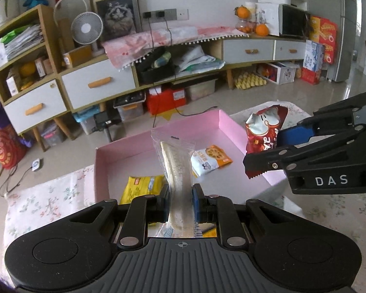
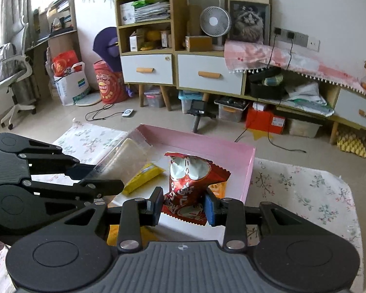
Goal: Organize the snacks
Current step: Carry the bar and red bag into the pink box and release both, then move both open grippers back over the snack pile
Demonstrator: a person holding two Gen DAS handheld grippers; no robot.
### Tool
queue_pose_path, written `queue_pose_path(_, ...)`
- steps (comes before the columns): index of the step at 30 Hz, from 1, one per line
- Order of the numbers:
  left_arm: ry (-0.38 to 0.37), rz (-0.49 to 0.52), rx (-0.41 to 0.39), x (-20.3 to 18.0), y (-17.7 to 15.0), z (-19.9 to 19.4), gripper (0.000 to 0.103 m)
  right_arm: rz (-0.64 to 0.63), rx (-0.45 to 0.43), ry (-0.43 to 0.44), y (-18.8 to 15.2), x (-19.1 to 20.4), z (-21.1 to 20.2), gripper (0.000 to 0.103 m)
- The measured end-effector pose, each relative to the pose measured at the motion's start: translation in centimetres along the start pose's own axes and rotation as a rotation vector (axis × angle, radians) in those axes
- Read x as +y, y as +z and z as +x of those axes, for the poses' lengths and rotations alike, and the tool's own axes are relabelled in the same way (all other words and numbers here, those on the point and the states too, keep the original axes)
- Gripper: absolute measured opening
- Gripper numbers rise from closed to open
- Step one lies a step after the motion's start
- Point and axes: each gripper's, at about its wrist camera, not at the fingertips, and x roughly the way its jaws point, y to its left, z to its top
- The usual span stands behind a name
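Observation:
My left gripper (image 1: pixel 180 202) is shut on a clear-wrapped pale cracker pack (image 1: pixel 177 166), held upright above the near edge of the pink tray (image 1: pixel 124 156). My right gripper (image 2: pixel 184 206) is shut on a red snack bag (image 2: pixel 190 183) over the tray's right side (image 2: pixel 250 171); it also shows in the left wrist view (image 1: pixel 263 134). A yellow snack pack (image 1: pixel 144 186) and an orange-and-white pack (image 1: pixel 211 162) lie inside the tray. The cracker pack (image 2: pixel 124 156) and the left gripper (image 2: pixel 105 178) show at the left of the right wrist view.
The tray sits on a table with a floral cloth (image 2: pixel 305 190). Beyond the table is bare floor (image 1: pixel 202 105), then a long low cabinet (image 1: pixel 97 83) with boxes beneath. A small camera on a stand (image 2: pixel 198 112) is on the floor near the table's far edge.

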Motion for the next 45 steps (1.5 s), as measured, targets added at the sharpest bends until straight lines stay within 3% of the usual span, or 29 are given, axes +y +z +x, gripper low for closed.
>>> queue_pose_path(7,0.008,-0.01,0.001,0.4,-0.2,2.6,0.019,0.014,0.037,0.013,-0.4,-0.5,2.0,0.017)
queue_pose_path(9,0.021,-0.009,0.001,0.4,-0.2,3.0,0.025,0.013,0.035,0.014,-0.4,-0.5,2.1,0.021)
queue_pose_path(10,0.029,-0.011,0.009,0.5,-0.2,3.1,0.03,0.014,0.034,0.014,-0.3,-0.6,2.2,0.039)
queue_pose_path(11,0.038,-0.013,0.013,0.5,-0.4,3.1,0.044,0.015,0.026,0.009,-0.4,-0.5,2.0,0.056)
queue_pose_path(12,0.046,-0.012,0.014,0.5,-0.5,3.0,0.061,0.011,0.015,0.005,-0.3,-0.6,1.8,0.059)
queue_pose_path(13,0.053,-0.012,0.008,0.4,-0.6,2.8,0.066,0.003,0.011,0.002,-0.4,-0.7,1.7,0.059)
queue_pose_path(18,0.058,-0.015,0.009,0.4,-0.7,1.4,0.079,0.009,0.003,-0.023,-0.3,-1.0,0.8,0.062)
queue_pose_path(21,0.059,-0.039,0.024,0.5,-0.7,0.6,0.087,0.012,-0.007,-0.043,-0.3,-1.0,0.1,0.073)
queue_pose_path(23,0.062,-0.051,0.02,0.6,-0.9,-0.1,0.09,0.016,-0.01,-0.053,-0.4,-1.0,-0.5,0.074)
queue_pose_path(28,0.076,-0.039,0.033,0.5,-1.4,-2.5,0.093,-0.052,-0.003,-0.089,-0.8,0.0,-2.0,0.078)
queue_pose_path(33,0.081,0.034,0.059,-0.5,-2.7,-5.6,0.096,-0.179,0.017,-0.078,-1.9,1.5,-4.2,0.079)
queue_pose_path(45,-0.02,0.202,0.145,-5.0,-7.4,-9.3,0.096,-0.407,0.065,0.022,-5.4,4.8,-7.4,0.079)
